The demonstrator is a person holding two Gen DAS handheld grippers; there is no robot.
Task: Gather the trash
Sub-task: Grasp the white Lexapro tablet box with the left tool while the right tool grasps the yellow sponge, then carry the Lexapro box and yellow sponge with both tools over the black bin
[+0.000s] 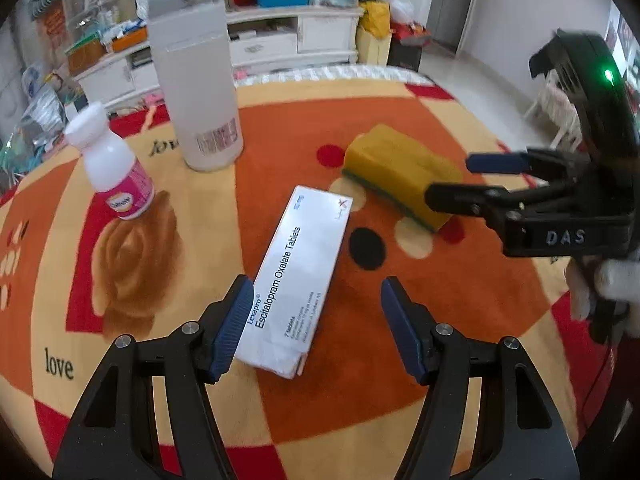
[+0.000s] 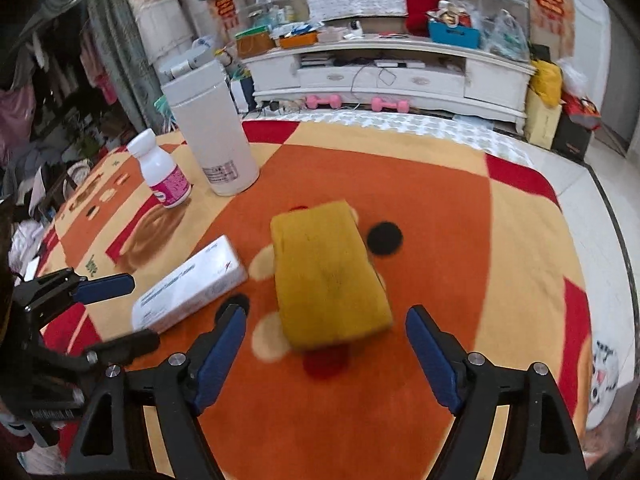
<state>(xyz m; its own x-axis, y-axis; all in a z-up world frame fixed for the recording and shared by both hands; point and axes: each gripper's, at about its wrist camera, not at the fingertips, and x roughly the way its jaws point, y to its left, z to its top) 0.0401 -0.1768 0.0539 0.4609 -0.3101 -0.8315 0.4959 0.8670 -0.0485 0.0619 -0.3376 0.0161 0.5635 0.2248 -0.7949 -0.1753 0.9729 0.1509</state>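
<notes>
Two hand-held grippers hover over an orange patterned rug [image 1: 420, 128] strewn with trash. The left gripper [image 1: 316, 326], jaws spread and empty, points at a white tablet box [image 1: 298, 280] lying flat at 12 o'clock just ahead of its fingers. The right gripper [image 2: 324, 356], jaws also spread with nothing pinched, faces a yellow sponge [image 2: 328, 272] (green-backed) at its 12 o'clock. A pink-labelled pill bottle [image 1: 116, 176] and tall white canister [image 1: 196, 92] stand at 10 and 11 o'clock.

Home living room, white TV cabinet [image 2: 400, 76], pink dumbbells [image 2: 390, 104] (cluttered)
</notes>
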